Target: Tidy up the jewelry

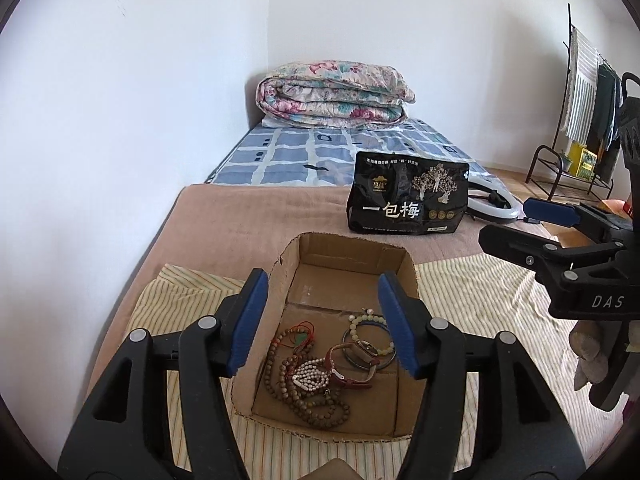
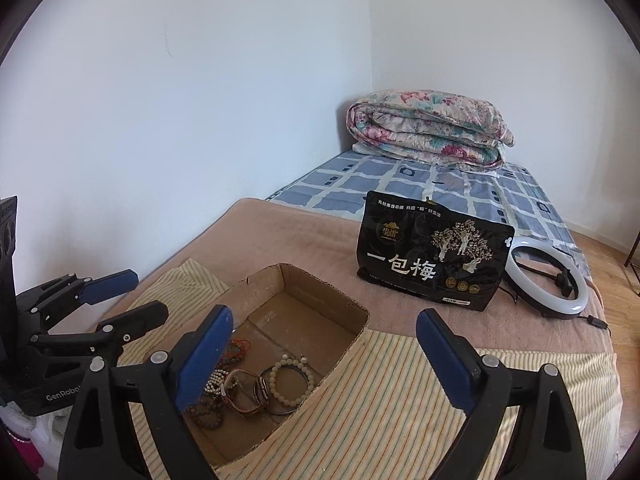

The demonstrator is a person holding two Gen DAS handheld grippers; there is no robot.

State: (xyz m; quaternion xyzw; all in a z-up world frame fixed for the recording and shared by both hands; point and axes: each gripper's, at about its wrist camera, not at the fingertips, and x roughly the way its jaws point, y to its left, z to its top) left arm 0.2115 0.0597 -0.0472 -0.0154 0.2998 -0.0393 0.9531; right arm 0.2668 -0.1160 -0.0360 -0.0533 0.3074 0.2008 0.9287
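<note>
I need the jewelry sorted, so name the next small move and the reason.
Probably lower the left tool into the cardboard box toward the watch. Both tools are open and empty, and the watch lies on top of the tangled bead strands.

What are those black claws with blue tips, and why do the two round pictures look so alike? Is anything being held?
No robot here: a person holds a hand-held clamp in each hand, with a wide-angle camera on each looking along its fingers. One picture is from the left gripper, the other from the right gripper; each also glimpses the other clamp at its edge.

Both are open and hold nothing. Below them, on a striped yellow cloth over a bed, sits an open brown cardboard box. In it lie a long brown bead necklace, a pale bead bracelet, a red-strapped wristwatch and other pieces. Behind stand a black snack bag with white lettering, a white ring light and a folded floral quilt.
</note>
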